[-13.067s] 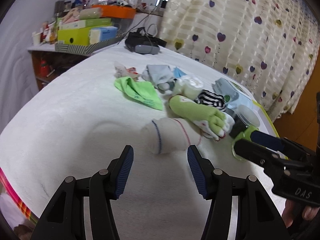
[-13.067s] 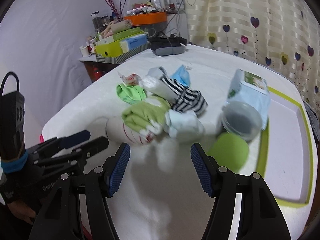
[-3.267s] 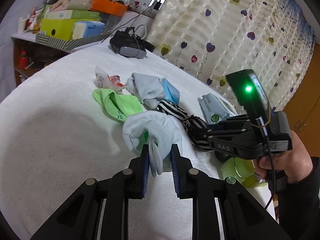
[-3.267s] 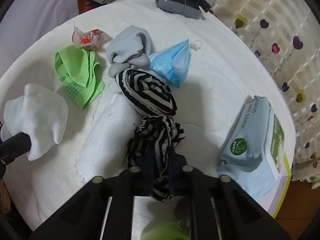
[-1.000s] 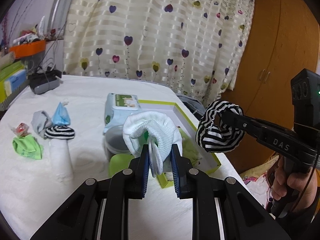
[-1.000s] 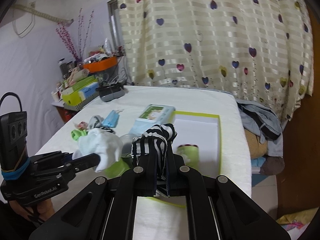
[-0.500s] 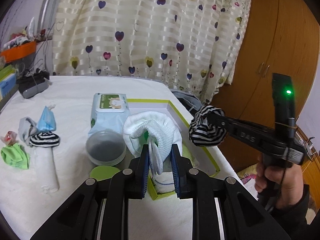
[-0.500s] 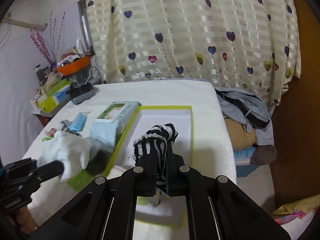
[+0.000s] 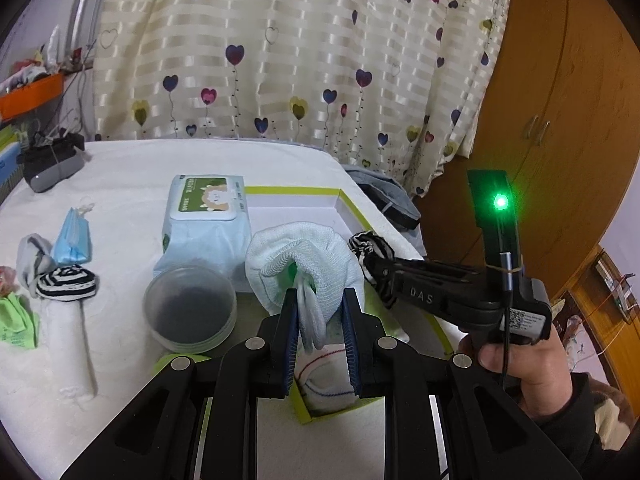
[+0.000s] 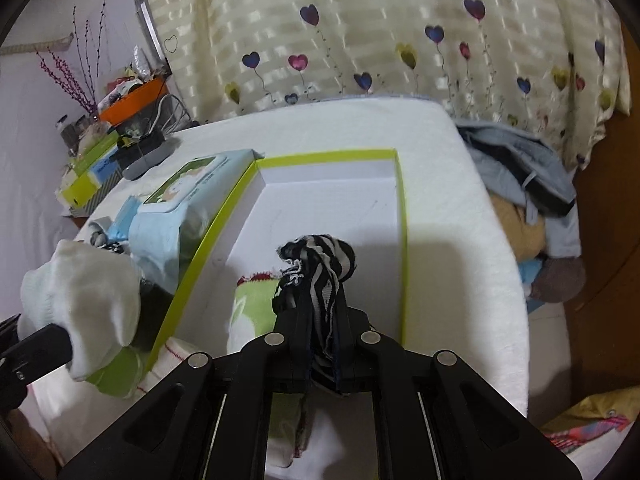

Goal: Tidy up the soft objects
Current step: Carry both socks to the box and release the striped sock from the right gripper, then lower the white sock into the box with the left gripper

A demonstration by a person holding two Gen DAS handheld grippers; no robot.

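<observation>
Across the white bed (image 9: pixel 120 168), reading from the left edge, lie a green sock (image 9: pixel 18 320), a grey sock (image 9: pixel 30 256) with a blue face mask (image 9: pixel 74 236) beside it, and a rolled black-and-white striped sock (image 9: pixel 66 282) resting on a white sock (image 9: pixel 68 336). Next come a round lidded container (image 9: pixel 190 308) and a pack of wet wipes (image 9: pixel 206 220), which leans against the wall of the green-edged box (image 10: pixel 402 248).

Near the middle, the left gripper (image 9: pixel 320 316) pinches a white sock (image 9: pixel 304 260) by its cuff; the bundle bulges out above the pads, over the near corner of the box. Below it, a sock with red and blue stripes (image 9: pixel 330 384) already lies inside that corner, and the right wrist view shows a green sock with a red-trimmed edge (image 10: pixel 252 300) there too.

To the right, the right gripper (image 10: pixel 320 340) has a second striped sock (image 10: pixel 320 264) between its pads. Its jaws have just been opening, but the cloth still fills the gap and stands up above them, so it looks gripped. This gripper points down over the box floor, which lies directly below and ahead of its fingers; it seems the nearer of the two to a drop, with open white floor beyond the green sock.
</observation>
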